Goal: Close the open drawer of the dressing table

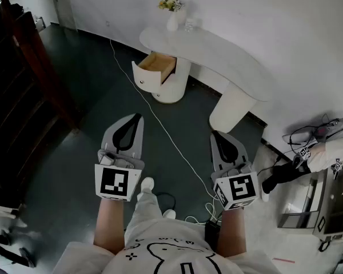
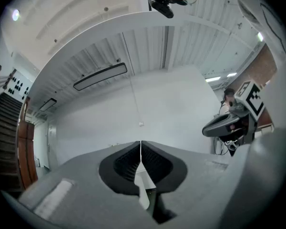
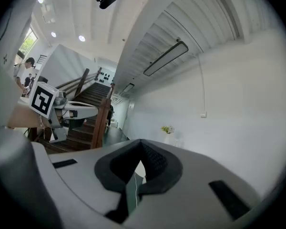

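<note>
The white dressing table (image 1: 217,53) stands against the far wall. Its top drawer (image 1: 155,67), wood-lined inside, is pulled out toward the left on a rounded pedestal. Both grippers are held low in front of me, well short of the table. My left gripper (image 1: 137,118) is shut and holds nothing; in the left gripper view its jaws (image 2: 141,146) meet at the tip. My right gripper (image 1: 215,136) is also shut and holds nothing; its jaws (image 3: 140,144) touch in the right gripper view.
A white cable (image 1: 160,124) runs across the dark floor from the wall toward my feet. A vase of flowers (image 1: 172,13) stands on the tabletop. A dark wooden staircase (image 1: 23,73) is at the left. Equipment and another gripper (image 1: 314,147) lie at the right.
</note>
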Motion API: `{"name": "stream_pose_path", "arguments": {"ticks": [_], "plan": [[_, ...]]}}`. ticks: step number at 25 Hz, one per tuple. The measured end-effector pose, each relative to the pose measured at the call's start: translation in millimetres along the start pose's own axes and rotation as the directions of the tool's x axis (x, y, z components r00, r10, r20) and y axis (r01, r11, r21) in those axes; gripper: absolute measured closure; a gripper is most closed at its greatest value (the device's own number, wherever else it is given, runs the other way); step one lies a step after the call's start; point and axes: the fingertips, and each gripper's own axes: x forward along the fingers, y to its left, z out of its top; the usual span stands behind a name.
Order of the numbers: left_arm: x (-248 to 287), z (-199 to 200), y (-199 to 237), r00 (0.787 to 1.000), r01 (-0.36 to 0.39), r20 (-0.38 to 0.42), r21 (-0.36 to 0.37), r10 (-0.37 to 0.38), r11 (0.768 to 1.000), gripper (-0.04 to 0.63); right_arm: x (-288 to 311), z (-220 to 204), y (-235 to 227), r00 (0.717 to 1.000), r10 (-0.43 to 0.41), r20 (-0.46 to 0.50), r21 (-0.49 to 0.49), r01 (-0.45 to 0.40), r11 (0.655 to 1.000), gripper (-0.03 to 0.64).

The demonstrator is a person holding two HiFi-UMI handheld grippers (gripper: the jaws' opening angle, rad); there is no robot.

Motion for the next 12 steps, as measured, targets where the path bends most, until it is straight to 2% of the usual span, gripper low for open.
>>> {"name": "stream_pose_path", "arguments": {"ticks": [6,12], "plan": [[-7,16,-3,1.0,-0.013,0.019,0.0,0.013,1.0,0.577,-7,9,-5,1.0,-0.004,0.016,-0.014,0.004,1.0,0.62],[-1,11,9,1.0,-0.02,0.013,-0.008,0.02,1.0,0.577,7,11,-8,0.999,-0.003,0.04,0.004,0.002,1.0,0.62]]}}
